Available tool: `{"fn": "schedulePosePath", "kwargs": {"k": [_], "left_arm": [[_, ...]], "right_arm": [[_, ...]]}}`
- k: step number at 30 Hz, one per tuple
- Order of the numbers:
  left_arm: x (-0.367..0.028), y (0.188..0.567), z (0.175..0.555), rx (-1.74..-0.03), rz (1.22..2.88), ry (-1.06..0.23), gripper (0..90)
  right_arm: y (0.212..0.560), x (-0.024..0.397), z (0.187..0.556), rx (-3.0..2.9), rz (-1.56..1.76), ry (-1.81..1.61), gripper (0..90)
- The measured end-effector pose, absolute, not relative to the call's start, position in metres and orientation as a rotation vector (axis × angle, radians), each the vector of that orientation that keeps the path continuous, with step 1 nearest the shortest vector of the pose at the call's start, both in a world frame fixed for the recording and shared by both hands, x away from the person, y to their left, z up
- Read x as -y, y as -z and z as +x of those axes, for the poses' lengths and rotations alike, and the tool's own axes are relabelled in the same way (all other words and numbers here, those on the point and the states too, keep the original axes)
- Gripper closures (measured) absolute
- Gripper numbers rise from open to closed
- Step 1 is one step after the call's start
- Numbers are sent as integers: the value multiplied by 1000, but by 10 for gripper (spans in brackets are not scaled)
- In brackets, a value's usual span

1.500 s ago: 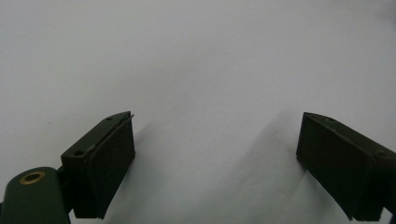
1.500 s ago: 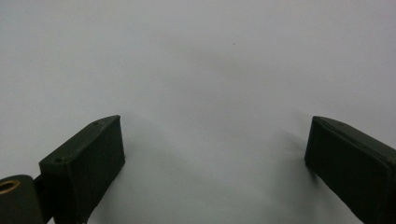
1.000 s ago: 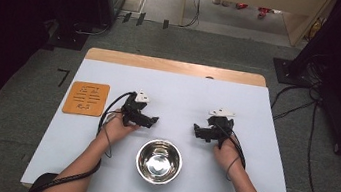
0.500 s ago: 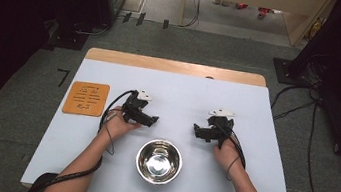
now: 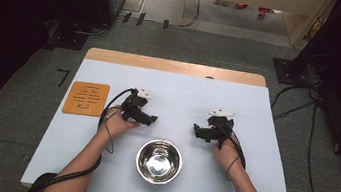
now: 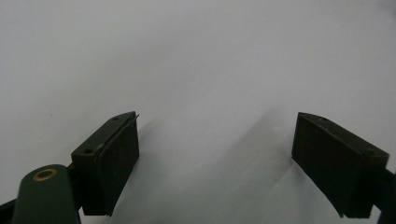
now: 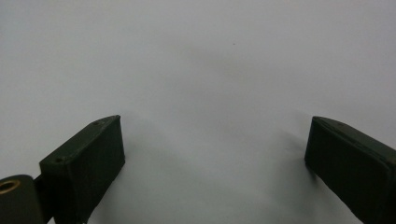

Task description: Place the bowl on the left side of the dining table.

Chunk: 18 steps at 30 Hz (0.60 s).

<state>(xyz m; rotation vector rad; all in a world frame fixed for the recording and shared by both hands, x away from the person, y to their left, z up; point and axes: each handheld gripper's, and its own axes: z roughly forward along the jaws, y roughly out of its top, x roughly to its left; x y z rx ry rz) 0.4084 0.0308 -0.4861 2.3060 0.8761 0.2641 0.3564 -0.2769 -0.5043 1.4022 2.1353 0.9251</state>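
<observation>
Left gripper (image 5: 151,120): jaws apart, empty, bowl's 10 o'clock.
Right gripper (image 5: 197,130): spread wide, empty, bowl's 2 o'clock.
Steel bowl (image 5: 159,161): table's (image 5: 184,90) near edge, unmarked.
Orange mat (image 5: 86,98): dark markings, unreadable.

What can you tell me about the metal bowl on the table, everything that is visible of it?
The metal bowl is round, shiny and silver, like polished steel. It stands upright with its opening up and looks empty; its inside mirrors the light with a bright spot at the bottom. It rests on the pale tabletop near the person's edge, between the two forearms. Nothing else touches it: the left gripper and the right gripper are beyond it, apart from its rim.
</observation>
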Motion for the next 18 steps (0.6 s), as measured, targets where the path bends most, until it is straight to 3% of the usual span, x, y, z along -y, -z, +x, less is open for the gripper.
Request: {"fn": "schedulePosePath", "kwargs": {"k": [18], "left_arm": [[-34,475,405,-897,2335,-164,160]], "right_arm": [[504,277,356,-2134,1404,-927,45]]}}
